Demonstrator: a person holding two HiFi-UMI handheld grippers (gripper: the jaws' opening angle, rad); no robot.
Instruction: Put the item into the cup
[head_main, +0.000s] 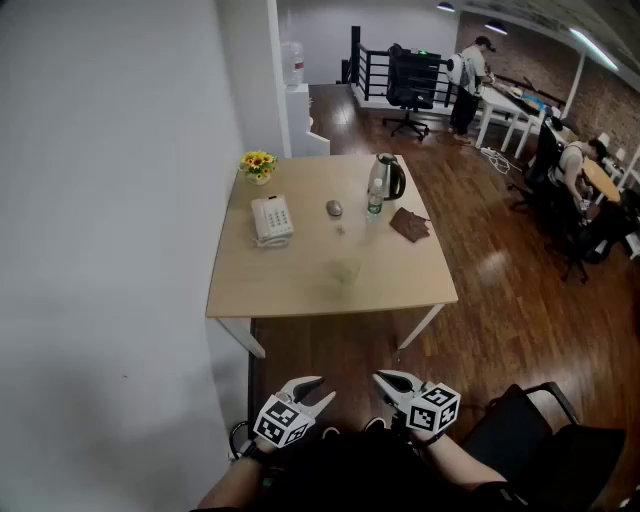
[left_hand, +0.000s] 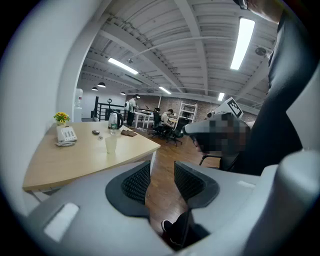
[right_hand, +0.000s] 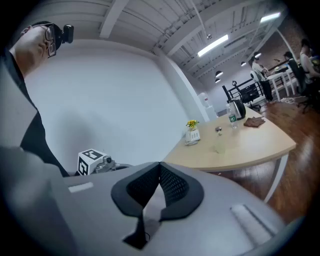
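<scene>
Pale wood surface (head_main: 290, 285), wall hard along its left edge. Left gripper (head_main: 322, 390): fingers parted, nothing between them, well short of the near edge. Small grey item (head_main: 334, 208), likely the task's, lies beyond the clear cup (head_main: 345, 270); bottle (head_main: 375, 200) just right. Right gripper (head_main: 381, 379): fingers pressed together, empty. Risk: reaching over the light cup tips it. Open room lies right, over bare floor.

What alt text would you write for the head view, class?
Two hand-held grippers, left gripper open and right gripper shut, hang low before a wooden table carrying a clear cup, telephone, flowers, kettle and bottle.
</scene>
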